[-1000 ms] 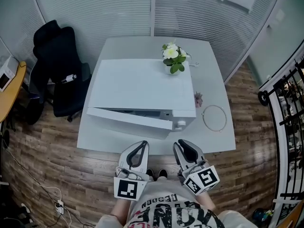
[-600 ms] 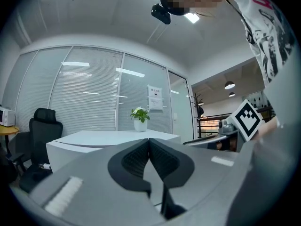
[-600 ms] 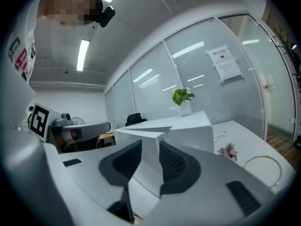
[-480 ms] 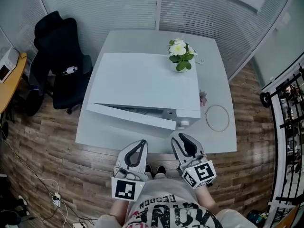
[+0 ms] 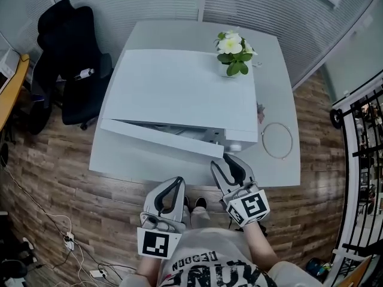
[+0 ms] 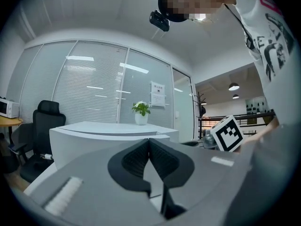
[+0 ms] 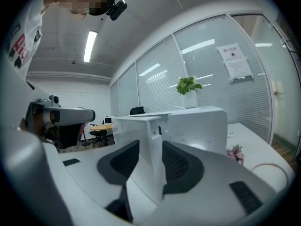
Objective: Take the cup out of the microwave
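A white microwave stands on the white table, its door swung a little ajar at the right end. No cup shows in any view; the inside is hidden. My right gripper is at the door's free edge. In the right gripper view that gripper has just been opening, and the door edge stands in the gap between its pads without being pressed. My left gripper hangs back from the table's front edge, shut and empty.
A potted plant stands on the microwave's back right corner. A thin ring of cable and a small pink flower lie on the table to the right. A black office chair is at the left.
My right gripper has moved forward and down to the door's free edge and its jaws have spread. The left gripper has hardly moved.
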Available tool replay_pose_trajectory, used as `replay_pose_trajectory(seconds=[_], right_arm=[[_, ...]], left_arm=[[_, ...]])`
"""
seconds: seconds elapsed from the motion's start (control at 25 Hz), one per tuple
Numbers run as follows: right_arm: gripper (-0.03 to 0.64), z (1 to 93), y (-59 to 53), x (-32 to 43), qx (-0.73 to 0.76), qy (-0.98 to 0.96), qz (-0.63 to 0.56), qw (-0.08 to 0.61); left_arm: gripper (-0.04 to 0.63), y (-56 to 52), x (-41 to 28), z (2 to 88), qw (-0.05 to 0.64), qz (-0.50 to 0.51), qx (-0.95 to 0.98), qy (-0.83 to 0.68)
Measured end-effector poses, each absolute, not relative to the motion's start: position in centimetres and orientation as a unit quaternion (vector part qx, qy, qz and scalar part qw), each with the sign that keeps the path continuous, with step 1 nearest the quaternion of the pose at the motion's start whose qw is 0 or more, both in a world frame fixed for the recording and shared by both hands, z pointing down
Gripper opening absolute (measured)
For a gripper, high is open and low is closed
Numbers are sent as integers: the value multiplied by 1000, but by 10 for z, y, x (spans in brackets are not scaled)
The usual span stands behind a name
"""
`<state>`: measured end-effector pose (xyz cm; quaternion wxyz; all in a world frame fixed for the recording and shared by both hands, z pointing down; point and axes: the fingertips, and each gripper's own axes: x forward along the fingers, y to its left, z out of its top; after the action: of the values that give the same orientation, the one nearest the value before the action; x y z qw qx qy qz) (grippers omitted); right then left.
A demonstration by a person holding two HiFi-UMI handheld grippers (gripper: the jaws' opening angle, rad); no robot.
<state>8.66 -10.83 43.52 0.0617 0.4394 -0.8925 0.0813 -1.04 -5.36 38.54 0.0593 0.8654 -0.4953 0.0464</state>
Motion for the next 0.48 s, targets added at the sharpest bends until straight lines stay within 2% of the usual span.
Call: replay_pose_trajectory(seconds=[0.48], right_arm=[[137, 444, -100, 75, 417, -902, 95, 55]], left_arm=[[12, -34, 9, 387, 78, 34, 859, -505]])
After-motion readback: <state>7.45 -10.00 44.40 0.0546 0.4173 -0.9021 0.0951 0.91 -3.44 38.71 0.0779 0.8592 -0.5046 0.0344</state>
